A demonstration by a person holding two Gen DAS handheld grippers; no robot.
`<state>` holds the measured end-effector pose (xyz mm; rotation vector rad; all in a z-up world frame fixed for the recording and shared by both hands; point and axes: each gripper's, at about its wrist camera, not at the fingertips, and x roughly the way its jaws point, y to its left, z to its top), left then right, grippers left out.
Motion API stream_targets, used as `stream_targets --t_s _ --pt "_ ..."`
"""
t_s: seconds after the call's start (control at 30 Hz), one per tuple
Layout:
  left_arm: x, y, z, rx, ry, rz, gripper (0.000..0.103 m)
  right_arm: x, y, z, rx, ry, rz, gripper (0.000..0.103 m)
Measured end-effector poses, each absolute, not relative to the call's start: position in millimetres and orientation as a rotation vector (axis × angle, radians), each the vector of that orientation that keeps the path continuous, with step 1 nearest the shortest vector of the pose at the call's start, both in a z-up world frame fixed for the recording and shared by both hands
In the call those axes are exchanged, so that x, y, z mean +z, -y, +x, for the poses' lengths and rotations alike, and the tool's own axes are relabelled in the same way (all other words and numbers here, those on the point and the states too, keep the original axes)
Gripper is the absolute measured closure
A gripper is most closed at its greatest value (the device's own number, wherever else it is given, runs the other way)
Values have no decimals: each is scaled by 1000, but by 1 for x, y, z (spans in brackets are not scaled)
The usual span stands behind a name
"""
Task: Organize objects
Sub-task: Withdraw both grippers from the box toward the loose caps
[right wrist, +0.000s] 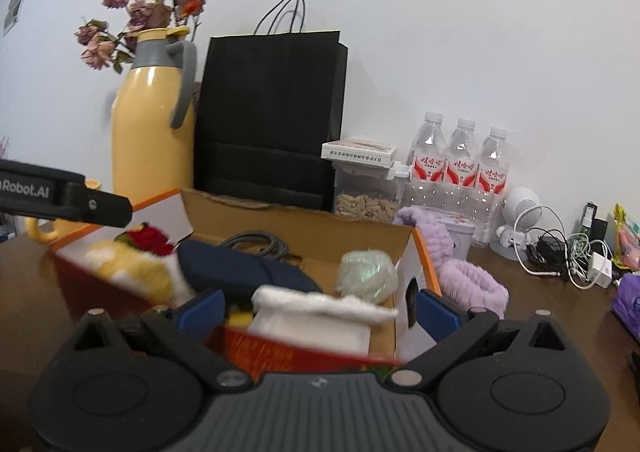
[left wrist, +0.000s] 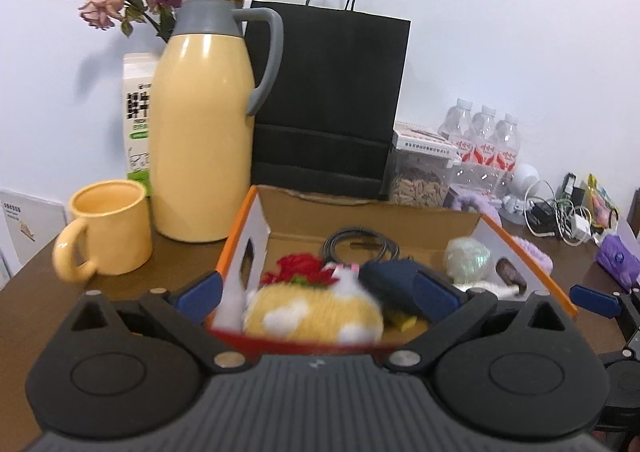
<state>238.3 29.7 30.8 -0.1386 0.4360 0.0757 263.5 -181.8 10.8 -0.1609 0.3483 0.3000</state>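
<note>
An open cardboard box (left wrist: 362, 213) with orange-edged flaps sits on the brown table. It holds a yellow plush toy with a red flower (left wrist: 312, 310), a navy pouch (left wrist: 394, 284), a coiled black cable (left wrist: 360, 242), a pale green ball (left wrist: 468, 256) and a white cloth (right wrist: 320, 306). My left gripper (left wrist: 316, 292) is open, its blue fingertips wide apart over the box's near edge, either side of the plush toy. My right gripper (right wrist: 318, 308) is open over the same box (right wrist: 296, 223), fingertips either side of the white cloth. The left gripper's arm (right wrist: 64, 195) shows at the left.
A yellow mug (left wrist: 108, 228), yellow thermos (left wrist: 202, 123), milk carton and dried roses stand back left. A black paper bag (left wrist: 328, 99), a jar of seeds (left wrist: 424, 171) and three water bottles (right wrist: 460, 167) line the wall. A purple fluffy band (right wrist: 464, 276), chargers and cables (right wrist: 560, 252) lie right.
</note>
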Motion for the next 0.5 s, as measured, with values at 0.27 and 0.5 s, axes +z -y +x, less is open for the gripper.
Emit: stream_targets --t_s 0.27,0.5 --pt "15 -45 177 75 -483 -126 0 -1 175 198 391 -412 -166 1" --pt "0 -60 140 90 -553 -103 0 -9 160 160 497 -498 -150 11"
